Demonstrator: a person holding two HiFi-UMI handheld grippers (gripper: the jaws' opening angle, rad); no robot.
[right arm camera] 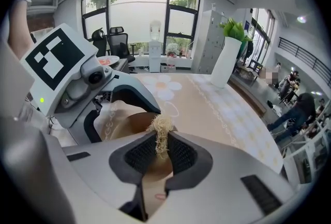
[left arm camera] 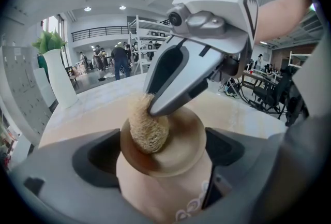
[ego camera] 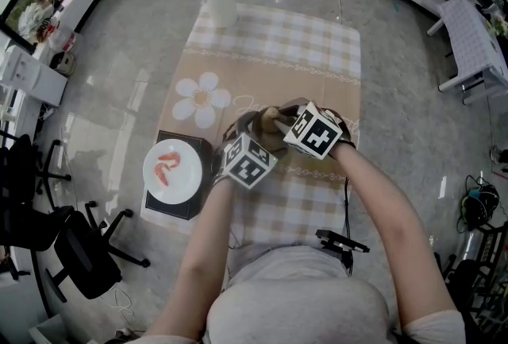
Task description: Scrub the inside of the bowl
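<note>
- The left gripper (left arm camera: pixel 164 160) had its jaws spread wide and clamped on the rim of the tan bowl (left arm camera: pixel 182 140), over the middle of the cloth-covered bench (ego camera: pixel 278 40).
- The right gripper (right arm camera: pixel 159 150) had its jaws pinched narrow on a loofah scrubber (left arm camera: pixel 148 130) — its pale bulk was pressed against the bowl's inner wall.
- A plate (ego camera: pixel 152 179) sat on a black box (ego camera: pixel 178 206) at the bench's left edge; a white vase (ego camera: pixel 221 1) with a green plant stood at the far end.

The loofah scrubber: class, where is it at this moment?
In the left gripper view, the loofah scrubber sits inside the brown bowl, left of its centre, pinched by the right gripper.
</note>
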